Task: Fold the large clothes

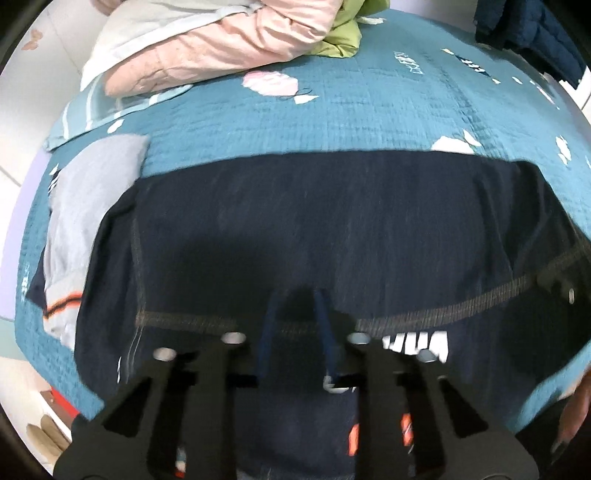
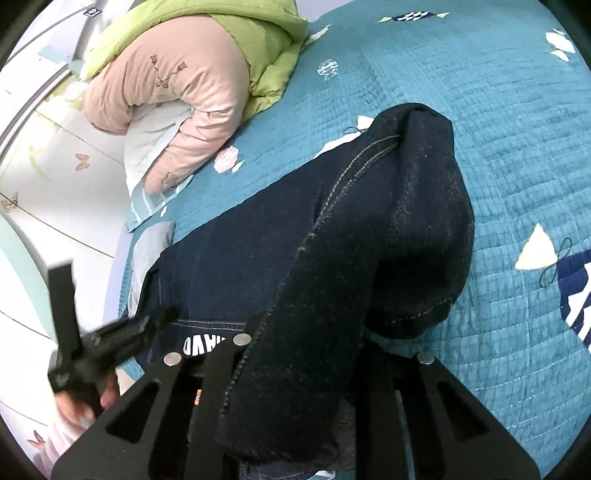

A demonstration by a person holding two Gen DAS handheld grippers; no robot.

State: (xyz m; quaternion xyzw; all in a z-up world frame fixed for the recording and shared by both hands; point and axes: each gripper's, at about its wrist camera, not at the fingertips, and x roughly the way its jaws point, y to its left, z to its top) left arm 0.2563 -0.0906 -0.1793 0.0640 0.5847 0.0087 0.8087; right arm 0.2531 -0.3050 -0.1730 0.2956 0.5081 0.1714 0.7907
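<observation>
Fingers of the right gripper (image 2: 295,354) were clamped on a raised fold of the dark navy denim jeans (image 2: 354,258), which draped over and between them, hiding the tips. The left gripper (image 1: 295,321) sat low over the same jeans (image 1: 325,229); its blue-edged fingers (image 1: 267,325) stood narrowly apart with dark cloth between them, but whether they pinched it could not be told, the view being blurred. In the right wrist view the left gripper (image 2: 110,343) showed at the lower left, held in a hand (image 2: 92,402).

Jeans lay spread across the teal quilted bedspread with white and pink prints (image 1: 332,118), one part lifted by the right gripper. A light grey garment with an orange stripe (image 1: 85,206) lay partly under the jeans' left edge. Farther back, a pink padded jacket (image 2: 192,85) and a lime green padded jacket (image 2: 258,48) were piled together at the bedspread's far edge. A dark blue quilted garment (image 1: 532,33) hung at the upper right.
</observation>
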